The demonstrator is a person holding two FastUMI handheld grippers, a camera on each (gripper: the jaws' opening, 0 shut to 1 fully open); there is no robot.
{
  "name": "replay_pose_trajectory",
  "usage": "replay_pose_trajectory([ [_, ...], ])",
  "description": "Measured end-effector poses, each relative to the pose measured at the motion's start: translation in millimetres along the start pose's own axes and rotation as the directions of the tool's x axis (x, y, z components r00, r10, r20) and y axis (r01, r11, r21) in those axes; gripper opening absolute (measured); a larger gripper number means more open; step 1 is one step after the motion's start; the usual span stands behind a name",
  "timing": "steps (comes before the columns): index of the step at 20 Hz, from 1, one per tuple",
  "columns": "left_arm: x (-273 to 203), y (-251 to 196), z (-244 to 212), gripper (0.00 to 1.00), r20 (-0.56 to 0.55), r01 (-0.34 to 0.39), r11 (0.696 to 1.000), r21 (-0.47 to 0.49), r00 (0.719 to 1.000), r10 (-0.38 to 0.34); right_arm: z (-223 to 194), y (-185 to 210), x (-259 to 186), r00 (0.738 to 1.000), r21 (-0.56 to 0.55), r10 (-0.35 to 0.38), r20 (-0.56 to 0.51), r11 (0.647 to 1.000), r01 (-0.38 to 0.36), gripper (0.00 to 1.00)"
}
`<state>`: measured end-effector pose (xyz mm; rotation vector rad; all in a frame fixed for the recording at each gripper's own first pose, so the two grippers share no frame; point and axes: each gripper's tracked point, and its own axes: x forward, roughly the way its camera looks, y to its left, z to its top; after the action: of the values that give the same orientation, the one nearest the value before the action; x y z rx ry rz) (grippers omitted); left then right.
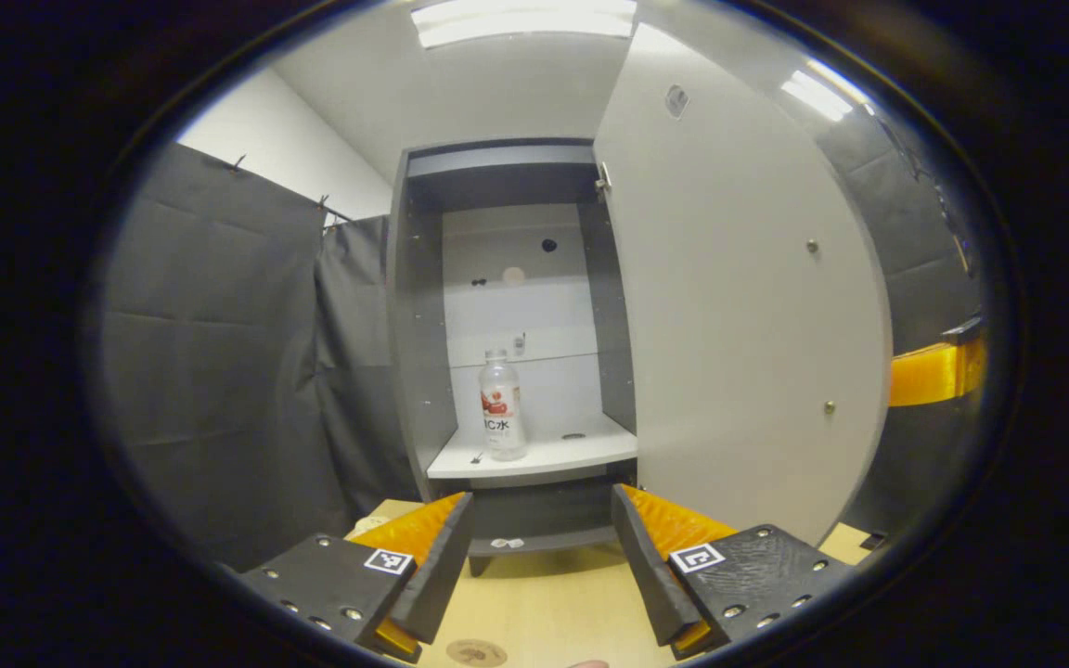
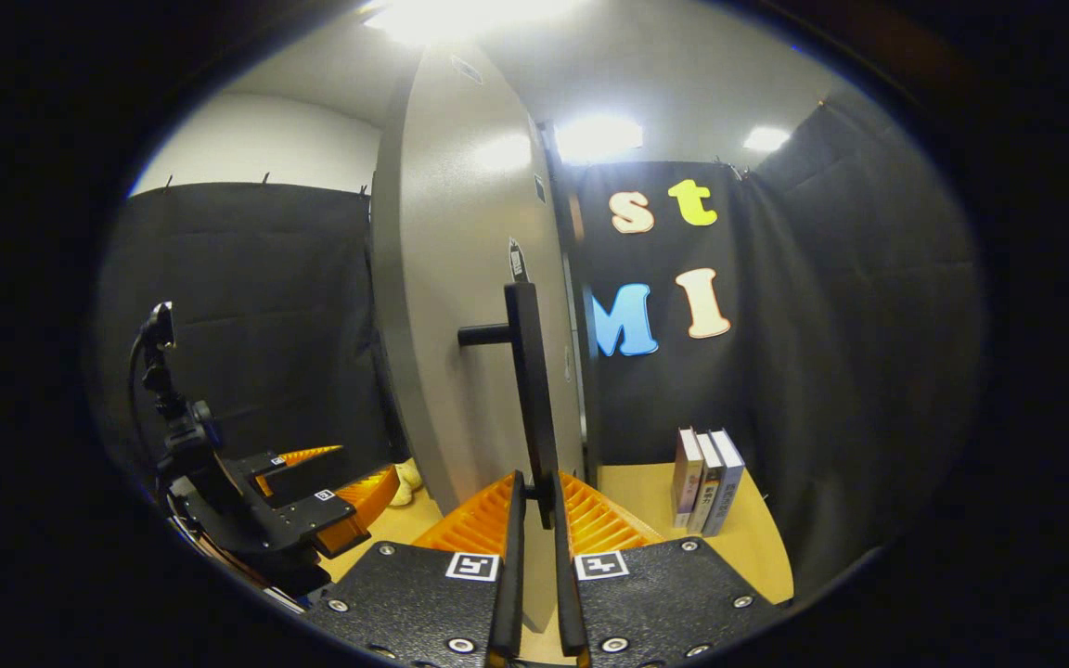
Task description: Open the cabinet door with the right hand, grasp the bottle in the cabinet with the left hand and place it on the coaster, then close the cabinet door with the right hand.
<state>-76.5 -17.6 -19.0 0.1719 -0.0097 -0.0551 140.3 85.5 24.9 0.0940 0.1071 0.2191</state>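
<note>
The cabinet [image 1: 423,325] stands open, its pale door [image 1: 729,306] swung out to the right. A clear bottle [image 1: 503,406] with a red label stands upright on the white lower shelf [image 1: 553,455]. My left gripper [image 1: 542,520] is open in front of the cabinet, well short of the bottle. A round coaster [image 1: 476,652] lies on the wooden table below it. In the right gripper view, my right gripper [image 2: 539,506] is shut on the lower end of the dark vertical door handle [image 2: 527,390]. The left gripper [image 2: 312,501] shows at the left there.
Three books [image 2: 708,481] stand upright on the wooden table [image 2: 655,501] right of the door. Black cloth walls close in the booth on both sides. The far end of the right gripper [image 1: 938,371] peeks out behind the door edge.
</note>
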Motion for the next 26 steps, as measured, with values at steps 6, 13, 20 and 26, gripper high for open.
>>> replay_pose_trajectory([
  [6, 67, -16, 5, 0.85, 0.012, 0.065, 0.997, -0.041, 0.998, -0.064, -3, -30, 3, 0.995, 0.035, -0.096, -0.012, 0.995, 0.097, 0.3],
  [13, 152, -1, 18, 0.84, 0.058, 0.062, 0.998, 0.002, 0.996, -0.062, 13, -56, -9, 0.967, -0.02, -0.243, 0.079, 0.969, 0.246, 0.81],
  [20, 220, 21, 8, 0.84, 0.075, 0.018, 1.0, 0.016, 0.997, -0.019, 12, -60, -11, 0.949, 0.007, -0.294, 0.111, 0.955, 0.295, 0.93],
  [26, 263, 45, 7, 0.84, 0.104, -0.017, 0.999, 0.033, 0.995, 0.014, 12, -59, -13, 0.936, 0.009, -0.325, 0.134, 0.945, 0.327, 0.93],
])
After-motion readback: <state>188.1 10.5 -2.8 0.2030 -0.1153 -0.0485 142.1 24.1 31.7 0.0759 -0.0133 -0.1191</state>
